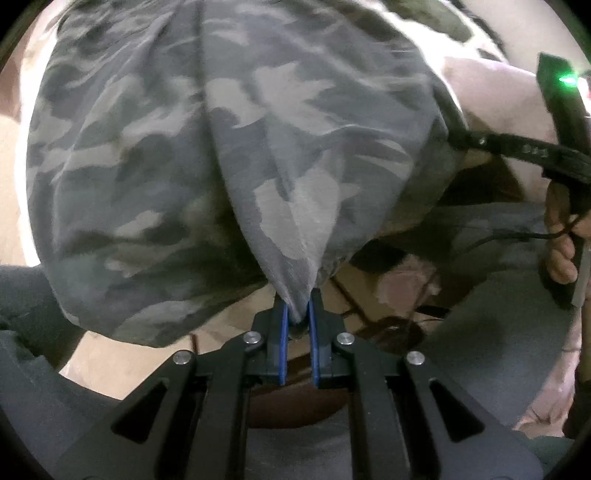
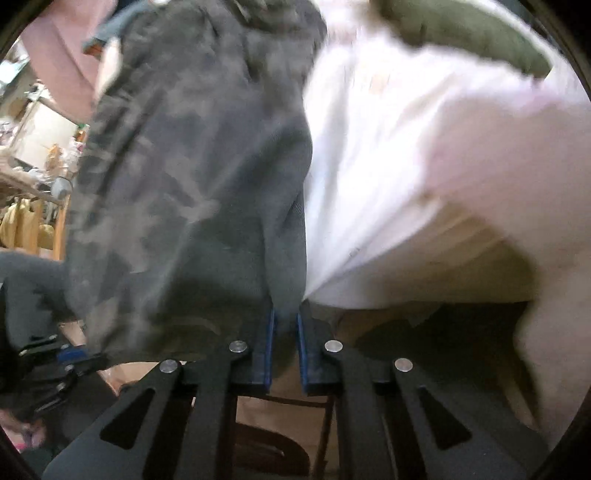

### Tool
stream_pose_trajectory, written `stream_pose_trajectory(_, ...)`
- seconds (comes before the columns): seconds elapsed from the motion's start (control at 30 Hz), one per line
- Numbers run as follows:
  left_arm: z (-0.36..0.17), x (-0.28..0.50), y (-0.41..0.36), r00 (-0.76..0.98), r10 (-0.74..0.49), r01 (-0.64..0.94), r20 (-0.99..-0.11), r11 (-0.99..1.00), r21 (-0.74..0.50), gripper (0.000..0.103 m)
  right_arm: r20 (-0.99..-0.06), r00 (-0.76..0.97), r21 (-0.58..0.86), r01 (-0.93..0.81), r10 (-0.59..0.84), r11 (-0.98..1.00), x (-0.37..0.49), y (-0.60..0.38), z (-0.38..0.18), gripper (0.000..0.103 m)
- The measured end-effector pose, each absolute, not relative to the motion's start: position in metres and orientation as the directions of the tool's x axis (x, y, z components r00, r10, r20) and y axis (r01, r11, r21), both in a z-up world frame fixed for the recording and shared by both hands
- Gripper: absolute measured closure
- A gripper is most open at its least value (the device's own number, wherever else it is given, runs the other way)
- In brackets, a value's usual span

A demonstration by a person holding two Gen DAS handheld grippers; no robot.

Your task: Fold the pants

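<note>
The grey camouflage pants point(image 1: 229, 155) hang in front of me and fill most of the left wrist view. My left gripper point(image 1: 297, 314) is shut on a pinched fold of them, with cloth bunched between its blue pads. In the right wrist view the same pants point(image 2: 192, 184) hang blurred on the left. My right gripper point(image 2: 286, 317) is shut on their ribbed dark edge point(image 2: 288, 266). At the right of the left wrist view a hand point(image 1: 559, 240) holds the right gripper's black handle point(image 1: 569, 122), whose front end reaches the side of the pants.
A pale pink and white bed cover point(image 2: 424, 155) lies behind and to the right of the pants, with an olive green cloth point(image 2: 469, 33) on it. Below are a tan floor point(image 1: 110, 369) and the person's grey-clad legs point(image 1: 480, 350). Cluttered wooden furniture point(image 2: 33, 155) stands far left.
</note>
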State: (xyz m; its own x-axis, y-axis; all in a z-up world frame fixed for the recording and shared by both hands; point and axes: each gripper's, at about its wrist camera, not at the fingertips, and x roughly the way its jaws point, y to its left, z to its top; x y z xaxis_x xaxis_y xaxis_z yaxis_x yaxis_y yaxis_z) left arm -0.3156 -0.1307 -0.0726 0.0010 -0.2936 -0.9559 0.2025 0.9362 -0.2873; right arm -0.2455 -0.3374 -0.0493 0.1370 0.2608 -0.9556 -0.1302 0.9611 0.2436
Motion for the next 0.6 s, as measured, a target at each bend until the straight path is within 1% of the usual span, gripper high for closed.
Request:
stream_pose_trajectory(0.1, -0.05, -0.319, -0.157, -0.004, -0.371, 0.273, -0.928, 0.893, -0.358, 0.096, -0.956, 0.216, 0.16, -0.178, 0.197, 0.971, -0.252, -0.355, 0.01, 0.097)
stream_pose_trajectory(0.17, -0.036, -0.32, -0.181, 0.006, -0.414, 0.326, -0.91, 0.861, -0.39, 0.096, -0.954, 0.248, 0.127, -0.173, 0.168, 0.977, -0.25, -0.372, 0.037, 0.097)
stream_pose_trajectory(0.23, -0.035, -0.315, -0.202, -0.005, -0.443, 0.337, -0.897, 0.843, -0.419, 0.096, -0.96, 0.261, 0.062, -0.147, 0.099, 0.987, -0.239, -0.398, 0.054, 0.097)
stream_pose_trajectory(0.27, -0.038, -0.312, -0.213, -0.017, -0.447, 0.343, -0.894, 0.838, -0.425, 0.096, -0.967, 0.239, 0.055, -0.14, 0.087, 0.989, -0.236, -0.402, 0.053, 0.097)
stream_pose_trajectory(0.33, -0.051, -0.308, -0.231, -0.031, -0.414, 0.367, -0.91, 0.842, -0.396, 0.095, -0.986, 0.149, 0.063, -0.1, 0.078, 0.993, -0.22, -0.413, 0.033, 0.096)
stream_pose_trajectory(0.4, -0.082, -0.303, -0.244, -0.09, -0.335, 0.359, -0.938, 0.867, -0.345, 0.092, -0.996, 0.079, 0.037, -0.055, 0.041, 0.998, -0.208, -0.417, 0.0, 0.094)
stream_pose_trajectory(0.43, -0.097, -0.303, -0.245, -0.138, -0.314, 0.332, -0.939, 0.879, -0.342, 0.09, -0.998, 0.04, 0.047, -0.034, 0.049, 0.998, -0.208, -0.42, -0.016, 0.094)
stream_pose_trajectory(0.47, -0.114, -0.303, -0.244, -0.168, -0.269, 0.314, -0.948, 0.897, -0.31, 0.086, -0.998, 0.0, 0.055, -0.009, 0.055, 0.998, -0.206, -0.421, -0.034, 0.093)
stream_pose_trajectory(0.5, -0.121, -0.304, -0.244, -0.171, -0.238, 0.33, -0.956, 0.901, -0.283, 0.07, -0.999, -0.021, 0.037, 0.001, 0.037, 0.999, -0.205, -0.418, -0.047, 0.088)
stream_pose_trajectory(0.53, -0.127, -0.306, -0.244, -0.168, -0.206, 0.351, -0.964, 0.901, -0.254, 0.048, -1.0, -0.029, 0.012, -0.002, 0.012, 1.0, -0.205, -0.415, -0.054, 0.073)
stream_pose_trajectory(0.57, -0.131, -0.306, -0.238, -0.16, -0.187, 0.354, -0.969, 0.906, -0.233, 0.042, -0.999, -0.041, -0.021, -0.014, -0.022, 1.0, -0.206, -0.414, -0.062, 0.062)
stream_pose_trajectory(0.6, -0.131, -0.306, -0.23, -0.153, -0.195, 0.33, -0.969, 0.914, -0.236, 0.039, -0.999, -0.042, -0.022, -0.02, -0.023, 1.0, -0.207, -0.413, -0.065, 0.041)
